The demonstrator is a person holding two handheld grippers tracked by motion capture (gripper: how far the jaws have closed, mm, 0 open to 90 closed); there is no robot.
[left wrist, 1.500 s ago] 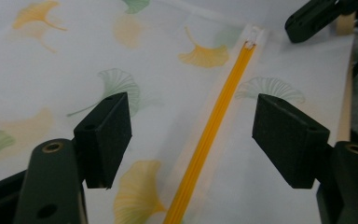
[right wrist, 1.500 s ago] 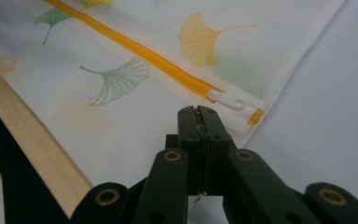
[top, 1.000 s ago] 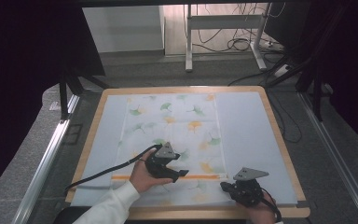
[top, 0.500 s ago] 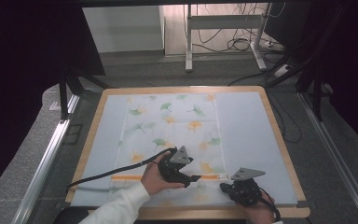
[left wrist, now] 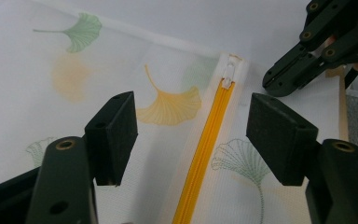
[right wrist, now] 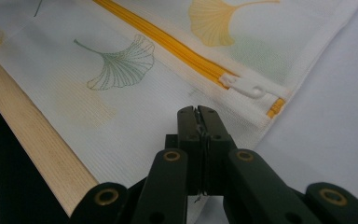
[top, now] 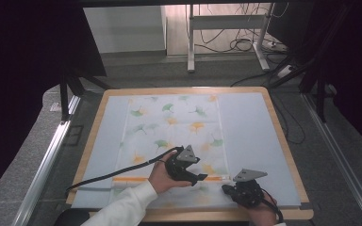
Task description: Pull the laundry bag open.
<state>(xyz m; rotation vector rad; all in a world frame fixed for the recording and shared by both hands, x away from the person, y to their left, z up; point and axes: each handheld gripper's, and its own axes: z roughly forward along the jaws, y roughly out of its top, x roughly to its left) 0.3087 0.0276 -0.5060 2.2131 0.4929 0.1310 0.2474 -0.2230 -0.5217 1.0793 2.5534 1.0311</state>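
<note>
Left gripper view puts the yellow zipper [left wrist: 205, 144] straight between my wide-apart jaws, running up to its white slider [left wrist: 227, 74] near the end of the mesh laundry bag [left wrist: 74, 102]. My left gripper [left wrist: 196, 135] holds nothing; its jaws have just been closing a little, with only the zipper line lying below the gap and the pads off the cloth. I judge the bag light, limp and thin: it will wrinkle and slide on the pale mat [top: 250, 127] if pulled from one spot, so one edge should be pinned. The small, smooth slider is the place to pinch, squarely across its tab.

Right of the slider, my right gripper [right wrist: 199, 114] is clamped tight; it seems to pinch the bag's cloth just short of the slider, though I cannot make out the cloth between the pads. The wooden table edge [right wrist: 32, 154] runs left of it.

Compared with a second ago, the high view shows my left gripper [top: 185, 165] has slid rightward along the zipper toward the slider, while my right gripper [top: 242, 190] has kept its spot.
</note>
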